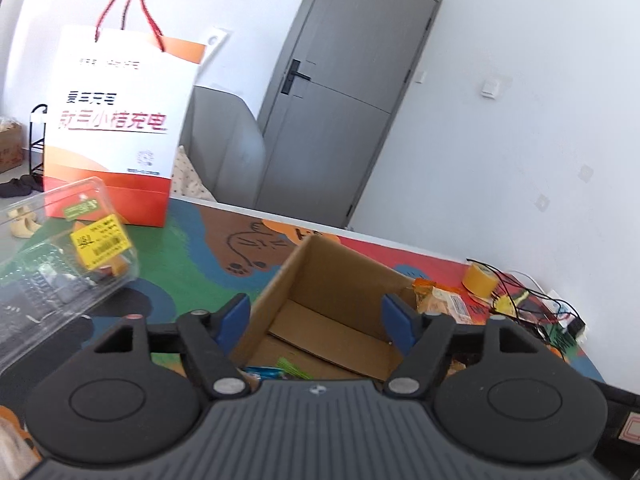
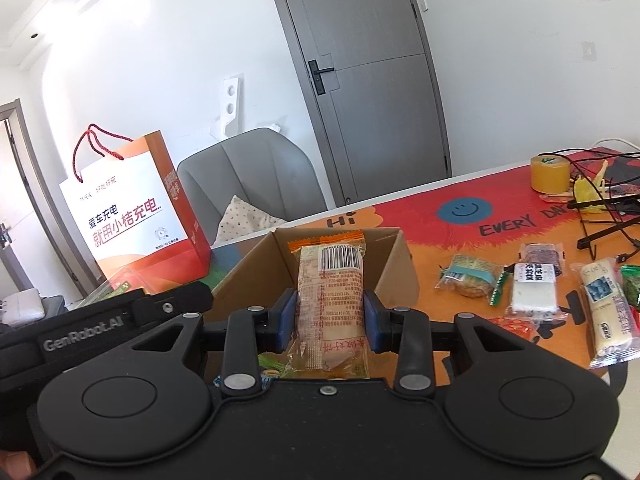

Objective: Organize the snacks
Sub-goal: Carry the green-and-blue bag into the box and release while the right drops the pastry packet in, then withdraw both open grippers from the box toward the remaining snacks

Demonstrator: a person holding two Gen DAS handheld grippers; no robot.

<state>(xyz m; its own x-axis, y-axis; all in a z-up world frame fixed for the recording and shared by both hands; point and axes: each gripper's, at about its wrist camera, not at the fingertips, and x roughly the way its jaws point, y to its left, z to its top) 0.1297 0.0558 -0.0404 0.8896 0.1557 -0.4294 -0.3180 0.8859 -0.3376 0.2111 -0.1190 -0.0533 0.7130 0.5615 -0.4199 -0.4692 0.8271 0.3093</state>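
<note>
An open cardboard box [image 1: 320, 276] [image 2: 404, 264] stands on the colourful table mat. My left gripper [image 1: 316, 320] hangs open over the box's near side with nothing between its blue pads; a blue and a green snack wrapper [image 1: 276, 370] lie in the box just below it. My right gripper [image 2: 331, 320] is shut on an orange-topped snack packet [image 2: 332, 300] with a barcode, held upright in front of the box. The same packet [image 1: 440, 300] shows at the box's right edge in the left wrist view. Several wrapped snacks [image 2: 536, 292] lie on the mat to the right.
A white and orange paper bag [image 1: 116, 128] [image 2: 136, 216] stands at the back left. A clear plastic clamshell [image 1: 60, 272] sits left of the box. A yellow tape roll [image 2: 550, 174] [image 1: 480, 278] and black cables [image 2: 608, 216] lie at the far right. A grey chair [image 2: 248, 176] stands behind the table.
</note>
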